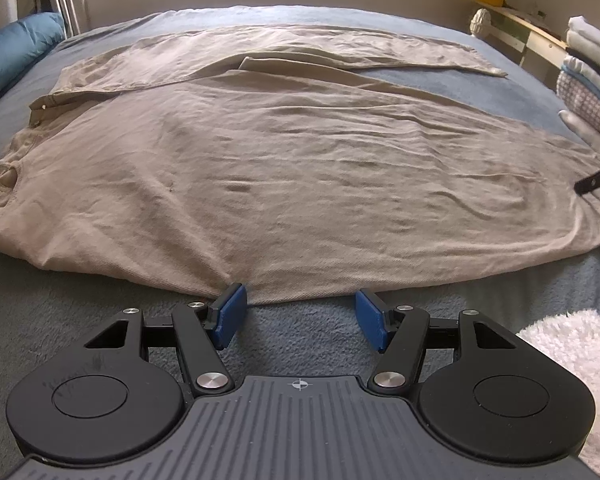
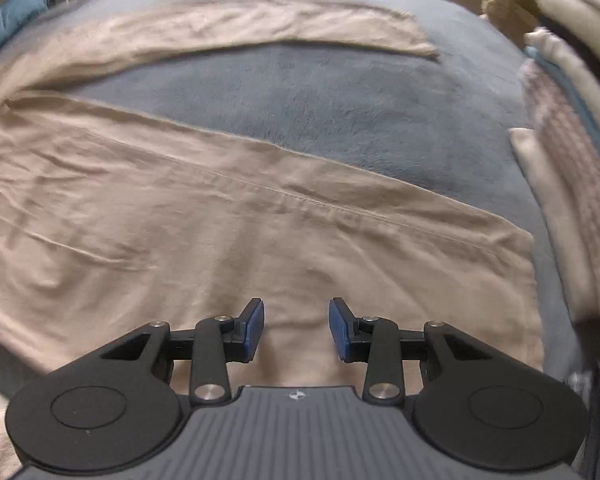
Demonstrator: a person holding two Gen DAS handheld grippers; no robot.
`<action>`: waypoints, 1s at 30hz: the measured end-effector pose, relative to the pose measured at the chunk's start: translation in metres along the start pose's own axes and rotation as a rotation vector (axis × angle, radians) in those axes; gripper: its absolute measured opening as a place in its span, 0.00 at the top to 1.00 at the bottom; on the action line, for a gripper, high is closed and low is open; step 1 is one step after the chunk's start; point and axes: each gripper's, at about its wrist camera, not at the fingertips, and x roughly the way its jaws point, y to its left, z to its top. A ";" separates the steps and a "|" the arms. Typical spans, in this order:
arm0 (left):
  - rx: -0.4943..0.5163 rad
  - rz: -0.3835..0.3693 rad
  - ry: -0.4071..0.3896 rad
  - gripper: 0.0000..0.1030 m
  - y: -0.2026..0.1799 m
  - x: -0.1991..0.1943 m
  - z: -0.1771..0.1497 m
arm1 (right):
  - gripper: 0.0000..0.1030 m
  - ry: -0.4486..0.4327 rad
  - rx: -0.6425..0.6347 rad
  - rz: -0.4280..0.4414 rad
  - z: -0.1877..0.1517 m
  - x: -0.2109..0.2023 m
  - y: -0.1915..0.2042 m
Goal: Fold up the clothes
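Beige trousers (image 1: 284, 168) lie spread across the grey-blue blanket (image 1: 300, 336), filling the middle of the left view, legs splayed toward the upper right. The left gripper (image 1: 298, 316) hangs open at the near hem, nothing between its pads. The right gripper (image 2: 297, 330) hovers open above a trouser leg. Folded laundry (image 2: 572, 160) is stacked at right.

The left black two-finger gripper with blue rubber pads (image 1: 301, 318) tilts steeply downward, its jaws standing wide apart with nothing between them, the pad tips just at the near edge of the cloth. The right black two-finger gripper with blue pads (image 2: 297, 328) points more steeply down, its jaws parted more narrowly and gripping nothing. In the left wrist view, a dark tip of the right gripper pokes in at the far right edge.
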 end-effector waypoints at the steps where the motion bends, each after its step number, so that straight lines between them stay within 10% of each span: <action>1: -0.001 0.001 0.001 0.41 0.000 0.000 0.000 | 0.63 0.003 -0.008 0.005 -0.006 0.000 -0.002; 12: -0.043 -0.006 0.024 0.41 0.006 -0.005 0.003 | 0.62 0.101 0.152 -0.042 -0.094 -0.064 -0.069; 23: -0.128 0.052 -0.052 0.41 0.022 -0.026 0.018 | 0.62 -0.103 -0.141 0.353 0.066 -0.035 0.100; 30: -0.182 0.043 -0.016 0.41 0.036 -0.001 0.019 | 0.63 -0.098 -0.279 0.389 0.100 0.014 0.171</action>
